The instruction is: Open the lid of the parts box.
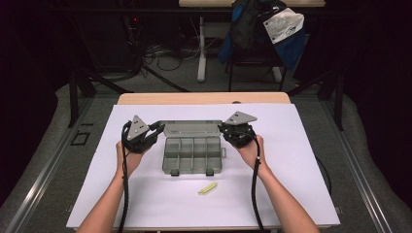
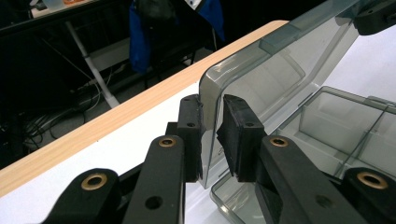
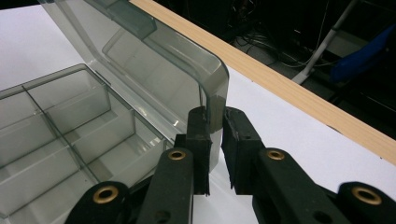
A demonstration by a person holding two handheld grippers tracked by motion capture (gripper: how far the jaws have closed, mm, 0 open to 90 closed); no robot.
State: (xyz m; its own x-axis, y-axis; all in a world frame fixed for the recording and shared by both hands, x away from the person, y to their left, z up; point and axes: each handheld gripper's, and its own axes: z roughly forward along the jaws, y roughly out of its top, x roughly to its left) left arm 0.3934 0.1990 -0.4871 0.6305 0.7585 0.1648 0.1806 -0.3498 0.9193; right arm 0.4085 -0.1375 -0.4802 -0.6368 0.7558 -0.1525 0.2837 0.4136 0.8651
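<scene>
Smoky plastic lid [image 1: 189, 128]: upright — long axis running hand to hand across the bench [image 1: 291, 145].
Left fingers [image 2: 236, 135]: clamped on its end edge.
Right fingers [image 3: 238, 140]: nearly shut — pinching the opposite edge.

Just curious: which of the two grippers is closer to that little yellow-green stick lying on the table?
Right, narrowly. The stick lies in front of the compartment box, toward its right half; the right gripper grips the lid's right edge, the left gripper its left edge.
</scene>
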